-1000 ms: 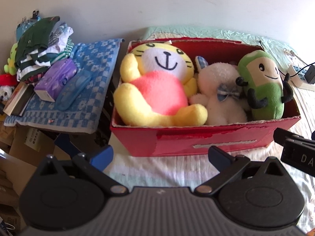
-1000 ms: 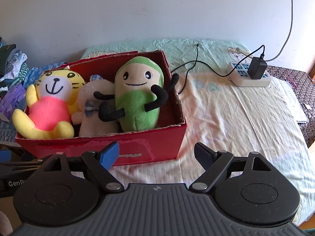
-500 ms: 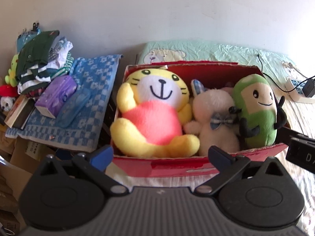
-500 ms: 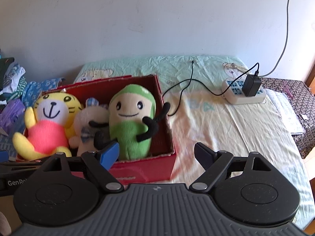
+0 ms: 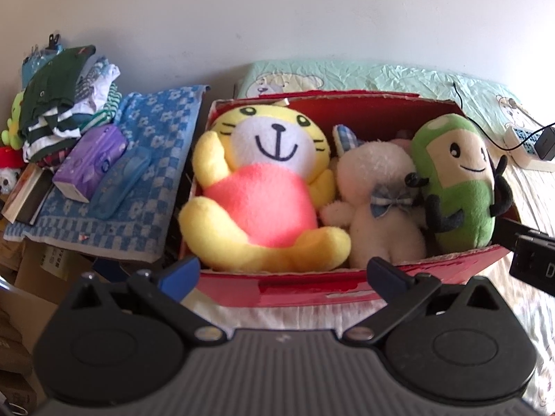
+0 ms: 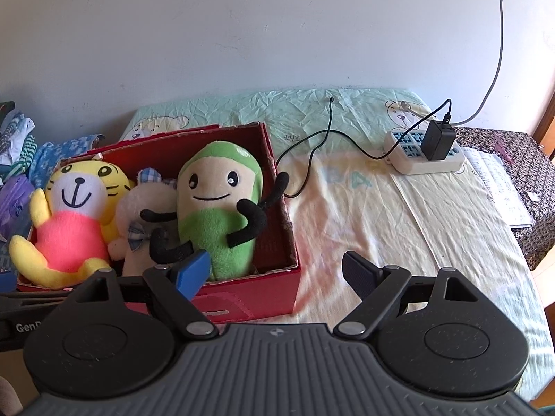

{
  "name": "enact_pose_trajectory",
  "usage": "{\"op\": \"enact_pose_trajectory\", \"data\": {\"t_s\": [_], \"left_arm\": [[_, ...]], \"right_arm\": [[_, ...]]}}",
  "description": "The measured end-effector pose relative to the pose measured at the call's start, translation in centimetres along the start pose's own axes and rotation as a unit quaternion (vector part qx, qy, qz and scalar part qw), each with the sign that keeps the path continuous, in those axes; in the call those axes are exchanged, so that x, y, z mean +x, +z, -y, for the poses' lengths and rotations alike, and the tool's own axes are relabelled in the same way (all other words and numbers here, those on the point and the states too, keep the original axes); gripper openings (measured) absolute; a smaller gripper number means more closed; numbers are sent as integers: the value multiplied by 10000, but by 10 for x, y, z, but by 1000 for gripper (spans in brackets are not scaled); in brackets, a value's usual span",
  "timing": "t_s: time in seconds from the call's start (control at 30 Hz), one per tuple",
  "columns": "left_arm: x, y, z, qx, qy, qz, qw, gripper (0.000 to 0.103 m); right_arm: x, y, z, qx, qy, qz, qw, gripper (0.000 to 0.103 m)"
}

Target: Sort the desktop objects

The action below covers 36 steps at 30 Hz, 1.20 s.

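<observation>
Beside the blue checked towel (image 5: pixel 152 159), a red box (image 5: pixel 312 287) holds a yellow tiger plush (image 5: pixel 267 187), a white plush (image 5: pixel 378 204) and a green plush (image 5: pixel 458 187) side by side; left gripper (image 5: pixel 282 272) gapes wide, empty; right gripper (image 6: pixel 275 270) likewise, over the sheet (image 6: pixel 399 225).

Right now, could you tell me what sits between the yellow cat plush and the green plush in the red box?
A white plush with a checked bow sits between the yellow cat plush and the green plush, clearest in the left wrist view.
</observation>
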<state>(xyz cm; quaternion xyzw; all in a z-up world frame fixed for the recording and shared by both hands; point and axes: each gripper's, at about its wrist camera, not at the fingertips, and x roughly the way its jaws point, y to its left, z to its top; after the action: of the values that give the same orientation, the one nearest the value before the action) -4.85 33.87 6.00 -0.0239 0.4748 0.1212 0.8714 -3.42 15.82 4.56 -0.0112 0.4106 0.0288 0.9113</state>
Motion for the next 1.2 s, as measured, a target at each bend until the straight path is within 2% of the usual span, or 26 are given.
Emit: {"op": "enact_pose_trajectory", "data": {"t_s": [0.17,0.6,0.9,1.2], "left_arm": [[3,-2,-8,-38,-33,-56,10000,102],[2,-4,-19,-136,-93,-10,9999,102],[-7,-8,-17,-99,-155,135,9997,102],[-7,-15,-15,-40,-162,25,9999,102]], "right_arm": [[1,0,-8,-121,9,-12,9999,85],[4,2,-23,-418,-288,97,9987,85],[3,3,-26,-453,-285,130,9985,85],[0,-1,-28,-449,-192,63,9988,85]]}}
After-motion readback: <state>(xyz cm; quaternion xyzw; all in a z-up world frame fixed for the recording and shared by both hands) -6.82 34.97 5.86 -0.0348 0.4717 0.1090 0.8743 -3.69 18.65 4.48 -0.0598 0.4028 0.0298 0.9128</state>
